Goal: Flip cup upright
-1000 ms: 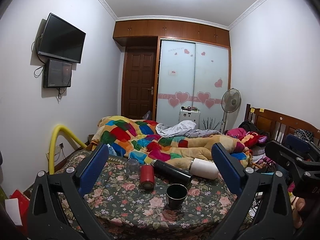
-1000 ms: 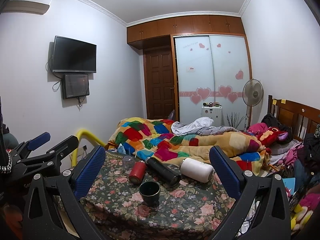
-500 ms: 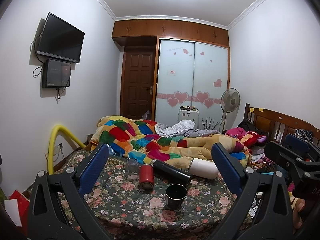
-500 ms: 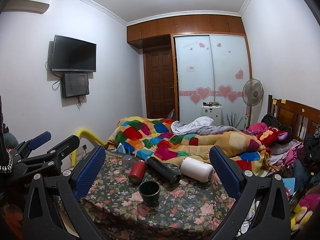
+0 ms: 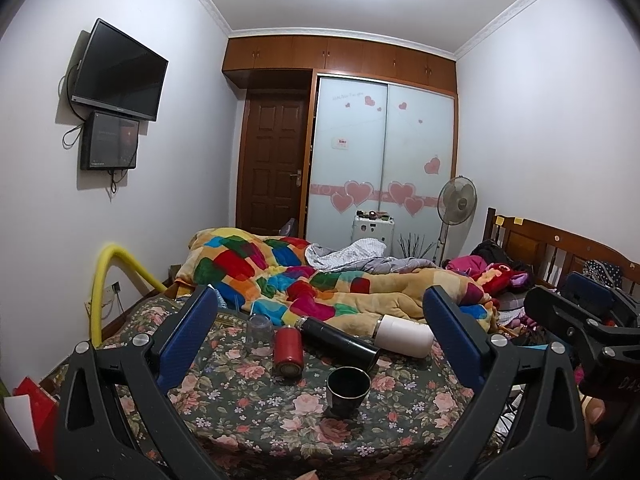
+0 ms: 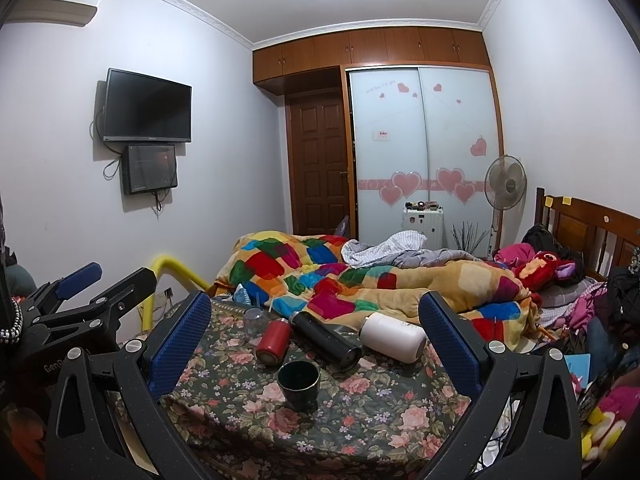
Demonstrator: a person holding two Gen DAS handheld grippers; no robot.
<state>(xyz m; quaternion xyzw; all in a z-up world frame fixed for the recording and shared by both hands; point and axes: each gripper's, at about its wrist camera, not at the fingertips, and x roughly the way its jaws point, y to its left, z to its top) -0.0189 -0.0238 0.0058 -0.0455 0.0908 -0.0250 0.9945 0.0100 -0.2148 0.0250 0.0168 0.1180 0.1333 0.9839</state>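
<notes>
Floral cloth covers a small counter (image 5: 224,420) at the foot of a bed heaped with a patchwork quilt (image 5: 280,276), in a bedroom with a wall-mounted TV (image 5: 118,72) and heart-decorated wardrobe doors (image 5: 384,160). Standing mouth-up near the counter's front edge is a dark cup (image 5: 347,390) (image 6: 299,384), clear cloth on either side of it. Just behind lie a red bottle (image 5: 287,350), a black flask (image 5: 340,342) and a white flask (image 5: 404,334), all on their sides, with a clear glass (image 5: 258,326) at the back left. The left gripper (image 5: 320,340) and right gripper (image 6: 316,340) hang short of the counter, jaws spread wide and holding nothing, the cup framed between the blue pads (image 6: 180,344). Bed clutter crowds the counter's right edge; a yellow tube (image 5: 104,280) arches at its left.
</notes>
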